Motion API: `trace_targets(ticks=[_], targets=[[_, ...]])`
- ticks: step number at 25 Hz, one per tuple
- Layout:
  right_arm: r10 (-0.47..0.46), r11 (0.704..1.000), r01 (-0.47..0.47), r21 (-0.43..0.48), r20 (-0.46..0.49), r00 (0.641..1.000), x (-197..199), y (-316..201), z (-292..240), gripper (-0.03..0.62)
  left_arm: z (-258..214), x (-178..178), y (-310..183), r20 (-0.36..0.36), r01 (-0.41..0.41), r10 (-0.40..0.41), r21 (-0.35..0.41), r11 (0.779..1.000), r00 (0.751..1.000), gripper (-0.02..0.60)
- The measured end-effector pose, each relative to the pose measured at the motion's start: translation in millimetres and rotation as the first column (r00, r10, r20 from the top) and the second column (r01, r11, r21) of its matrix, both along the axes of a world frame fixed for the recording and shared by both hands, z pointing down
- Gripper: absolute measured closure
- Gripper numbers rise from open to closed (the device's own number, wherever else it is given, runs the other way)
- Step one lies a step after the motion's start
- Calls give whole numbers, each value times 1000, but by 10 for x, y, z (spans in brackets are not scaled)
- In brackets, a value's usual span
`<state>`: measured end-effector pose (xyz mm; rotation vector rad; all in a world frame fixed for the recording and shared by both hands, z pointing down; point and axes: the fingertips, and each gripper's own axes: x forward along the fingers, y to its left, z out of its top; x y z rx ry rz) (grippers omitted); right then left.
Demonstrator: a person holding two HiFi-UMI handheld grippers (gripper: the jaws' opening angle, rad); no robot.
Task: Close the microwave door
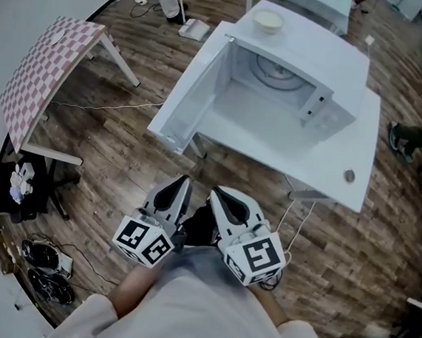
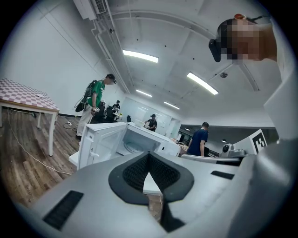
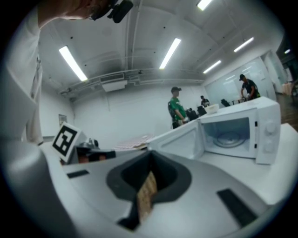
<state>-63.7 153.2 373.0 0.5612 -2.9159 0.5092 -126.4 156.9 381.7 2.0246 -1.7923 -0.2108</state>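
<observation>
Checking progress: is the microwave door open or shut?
Open. The door stands swung wide, and the turntable inside the microwave is exposed.

Site: open-plan lab room | wood-plank floor (image 1: 124,145), loose cable (image 1: 106,105) | white table (image 1: 315,163), checkered table (image 1: 46,67) left | ceiling strip lights (image 2: 140,56) | people (image 2: 95,100) standing far off

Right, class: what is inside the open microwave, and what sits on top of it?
Inside the microwave only a round turntable shows; its roof covers part of the cavity. On top stands a pale bowl; whether it holds anything cannot be told.
</observation>
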Motion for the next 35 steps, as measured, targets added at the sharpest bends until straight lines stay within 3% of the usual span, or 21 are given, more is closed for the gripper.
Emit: trace_targets(ticks=[12,35], targets=[[-36,999,36,21,1,999,-417,-365,-90,571,-168,-352,-353,-16,-10,10,40,999,1000,568],[-2,997,2,72,-6,1000,-963,-809,-313,571,-535,-919,-842,-50,-107,116,164,981,992,568]])
